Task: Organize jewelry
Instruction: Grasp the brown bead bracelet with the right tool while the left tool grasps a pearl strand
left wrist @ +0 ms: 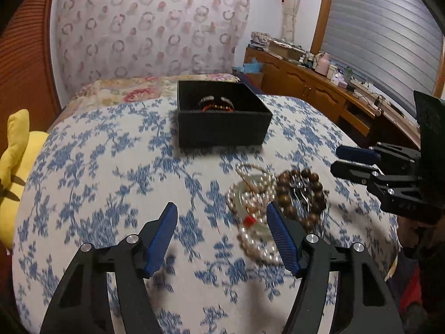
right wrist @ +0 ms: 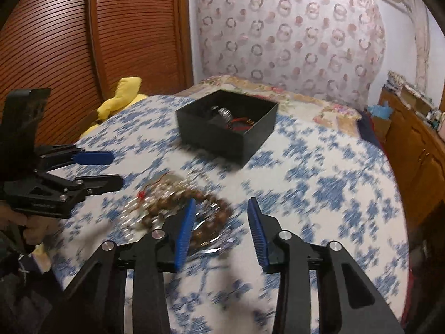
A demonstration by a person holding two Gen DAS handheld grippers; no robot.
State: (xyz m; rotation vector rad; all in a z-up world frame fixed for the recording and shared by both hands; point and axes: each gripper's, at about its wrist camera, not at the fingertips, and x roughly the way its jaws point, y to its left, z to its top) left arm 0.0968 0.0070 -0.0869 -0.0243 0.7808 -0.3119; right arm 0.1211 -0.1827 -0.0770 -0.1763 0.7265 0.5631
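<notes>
We see both grippers above a bed (left wrist: 111,150) covered in a blue-and-white floral spread. The left gripper (left wrist: 221,217) stands with jaws spread wide, nothing between them; its right finger overlaps the jewelry pile in its own view. The right gripper (right wrist: 221,213) is also spread, empty, with its left finger over the pile's edge.

The pile lies on the spread, near side of the black box (left wrist: 222,128): a pearl necklace (left wrist: 250,239), a pale bangle (left wrist: 244,194) with a red cord, and a brown wooden bead bracelet (left wrist: 303,192), all touching or overlapping. The right wrist view is motion-blurred.

The box sits open farther up the bed, apart from the pile, holding a red-and-dark bracelet (left wrist: 218,107). A yellow plush (left wrist: 14,172) lies at the bed's left edge.
</notes>
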